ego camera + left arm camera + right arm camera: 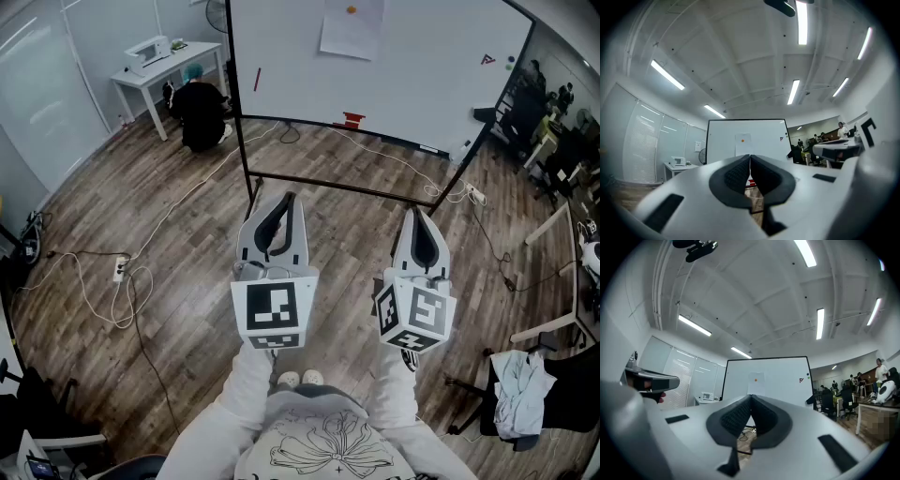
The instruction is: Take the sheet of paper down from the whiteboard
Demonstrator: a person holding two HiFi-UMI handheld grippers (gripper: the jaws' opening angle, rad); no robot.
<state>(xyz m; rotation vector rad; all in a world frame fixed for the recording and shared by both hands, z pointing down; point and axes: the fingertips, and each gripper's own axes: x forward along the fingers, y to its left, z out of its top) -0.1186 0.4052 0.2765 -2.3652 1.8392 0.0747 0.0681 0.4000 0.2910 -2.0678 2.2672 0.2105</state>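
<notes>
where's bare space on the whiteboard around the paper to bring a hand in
Bare whiteboard lies left of the sheet of paper, up to the red stripe, and right of it, up to the red mark. Crowded: below it, the red object and floor cables.

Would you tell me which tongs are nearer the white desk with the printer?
Left. The left tongs are down and right of the desk; the right tongs are farther right.
</notes>
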